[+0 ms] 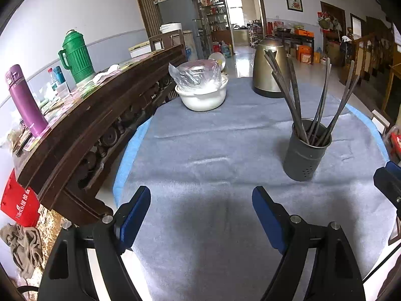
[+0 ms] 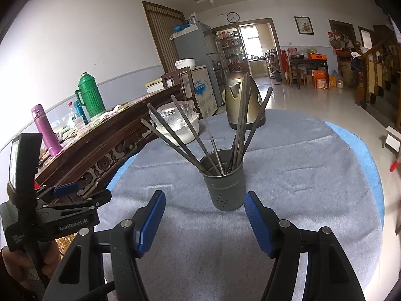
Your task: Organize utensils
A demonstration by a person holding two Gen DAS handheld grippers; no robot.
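Grey cloth [image 1: 200, 150], bare around holder [image 1: 304, 150].

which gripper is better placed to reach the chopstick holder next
Right, probably. The right gripper faces the chopstick holder head-on, open and empty. For the left gripper the holder sits off to the right.

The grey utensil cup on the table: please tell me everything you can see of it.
The grey utensil cup is a dark, metal-looking cylinder with small holes near its base. It stands upright on the blue-grey cloth, in front of the kettle. Several long dark chopsticks lean out of it, fanned apart. Neither gripper touches it.
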